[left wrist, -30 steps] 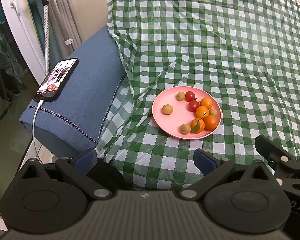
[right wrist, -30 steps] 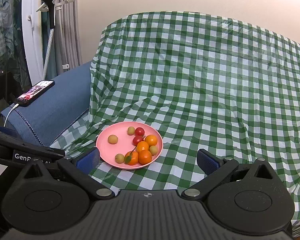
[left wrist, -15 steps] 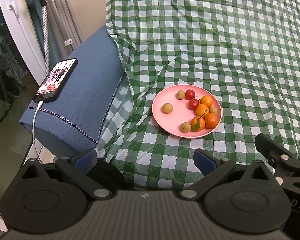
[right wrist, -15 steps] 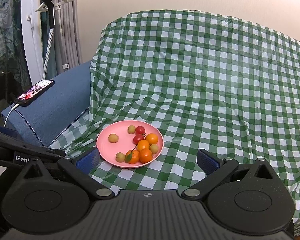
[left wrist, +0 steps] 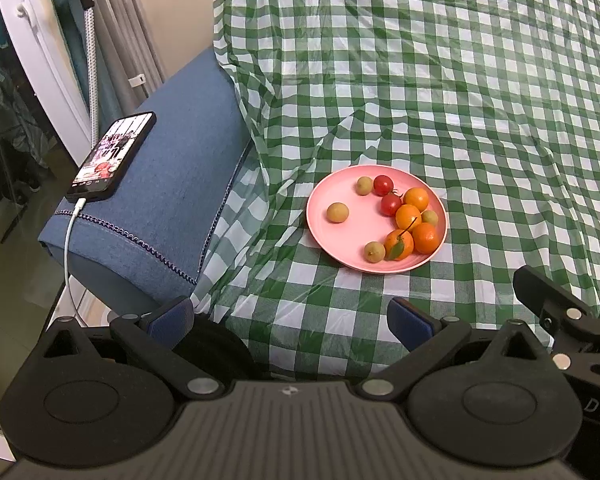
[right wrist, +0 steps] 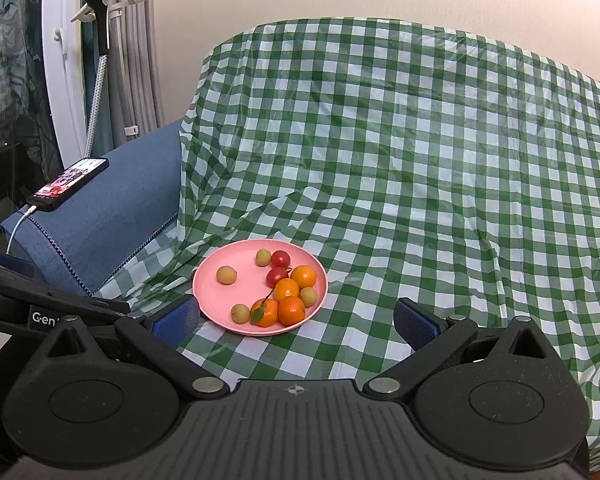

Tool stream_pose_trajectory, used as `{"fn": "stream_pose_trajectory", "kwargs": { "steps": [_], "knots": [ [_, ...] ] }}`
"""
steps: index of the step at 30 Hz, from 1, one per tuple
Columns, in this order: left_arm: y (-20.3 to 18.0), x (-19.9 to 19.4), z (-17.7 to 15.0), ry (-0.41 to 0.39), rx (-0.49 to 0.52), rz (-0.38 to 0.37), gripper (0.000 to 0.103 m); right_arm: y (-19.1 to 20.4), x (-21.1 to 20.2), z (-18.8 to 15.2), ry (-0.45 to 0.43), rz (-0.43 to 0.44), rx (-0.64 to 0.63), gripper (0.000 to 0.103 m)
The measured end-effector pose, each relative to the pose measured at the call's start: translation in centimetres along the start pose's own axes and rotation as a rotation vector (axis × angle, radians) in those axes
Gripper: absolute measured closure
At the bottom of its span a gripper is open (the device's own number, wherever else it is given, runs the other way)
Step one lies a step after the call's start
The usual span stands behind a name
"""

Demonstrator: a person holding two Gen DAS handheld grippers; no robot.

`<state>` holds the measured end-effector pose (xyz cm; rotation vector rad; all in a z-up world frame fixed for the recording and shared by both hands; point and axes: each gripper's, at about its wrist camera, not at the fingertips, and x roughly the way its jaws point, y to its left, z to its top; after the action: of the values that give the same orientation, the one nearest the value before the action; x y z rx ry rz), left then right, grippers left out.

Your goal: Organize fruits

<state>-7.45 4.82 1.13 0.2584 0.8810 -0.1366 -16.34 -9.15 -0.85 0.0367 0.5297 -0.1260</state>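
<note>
A sofa is draped with a green-and-white checked cloth (right wrist: 400, 152), and its blue armrest (left wrist: 168, 184) is left uncovered at the left side. A smartphone (left wrist: 112, 158) with a lit screen is laid on the armrest, and a white cable (left wrist: 70, 240) is plugged into its near end. A pink plate (right wrist: 212, 292) is set on the cloth on the seat, just beside the armrest. On the plate, four oranges (right wrist: 287, 289) are clustered at the right side, one of them bearing a green leaf (right wrist: 257, 314); two red cherry tomatoes (right wrist: 280, 259) are placed touching behind them, and four small yellow-green fruits (right wrist: 226, 275) are scattered around. The left gripper (left wrist: 290, 320) is held spread wide and empty, short of the plate. The right gripper (right wrist: 296, 322) is likewise held spread and empty, with the near rim of the plate seen between its blue pads (right wrist: 414, 322).
</note>
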Motion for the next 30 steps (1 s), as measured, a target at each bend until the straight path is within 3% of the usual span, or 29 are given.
{"fn": "stream_pose_trajectory", "kwargs": {
  "steps": [30],
  "knots": [
    [0.18,0.45,0.94,-0.035,-0.001,0.021,0.0,-0.31,0.45,-0.44,-0.004,-0.03,0.003,0.001]
  ]
}}
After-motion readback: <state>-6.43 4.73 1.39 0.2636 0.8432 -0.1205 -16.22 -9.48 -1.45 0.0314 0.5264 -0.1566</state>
